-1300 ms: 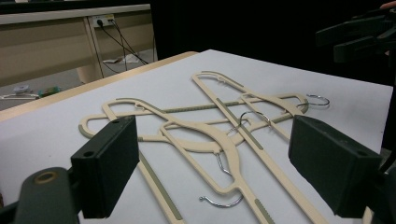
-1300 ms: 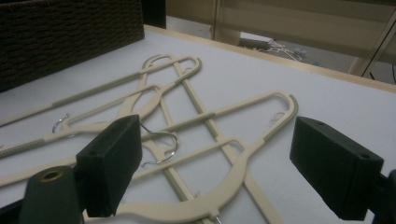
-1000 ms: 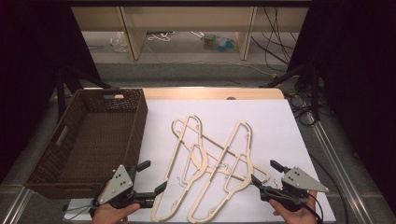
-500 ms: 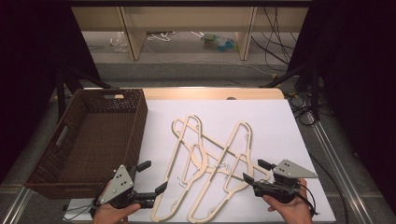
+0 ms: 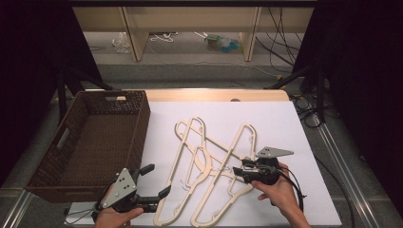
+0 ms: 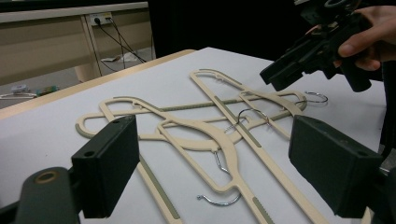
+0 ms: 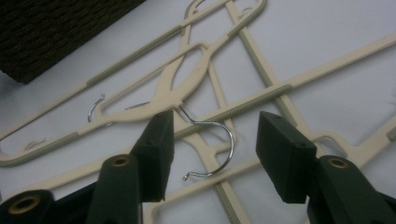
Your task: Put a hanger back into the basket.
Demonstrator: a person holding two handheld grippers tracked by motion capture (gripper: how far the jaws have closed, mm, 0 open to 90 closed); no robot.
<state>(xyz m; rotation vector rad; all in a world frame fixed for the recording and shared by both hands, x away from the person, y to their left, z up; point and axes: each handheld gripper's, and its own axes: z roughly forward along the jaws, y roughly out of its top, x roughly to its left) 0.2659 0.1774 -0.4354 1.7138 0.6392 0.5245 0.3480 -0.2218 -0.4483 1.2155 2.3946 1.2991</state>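
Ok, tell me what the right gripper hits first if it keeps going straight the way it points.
Probably the metal hook of a cream hanger: it lies between the open fingers of the right gripper, just ahead. Depth is unclear; the white tabletop lies right beneath.

High view looks down; gripper views skim the shared hangers [image 5: 209,166] closely.

no readable text, labels, brands or numbers anywhere

Table [image 5: 285,123] brightly lit from above, surroundings dark (all views soft, slightly blurred).
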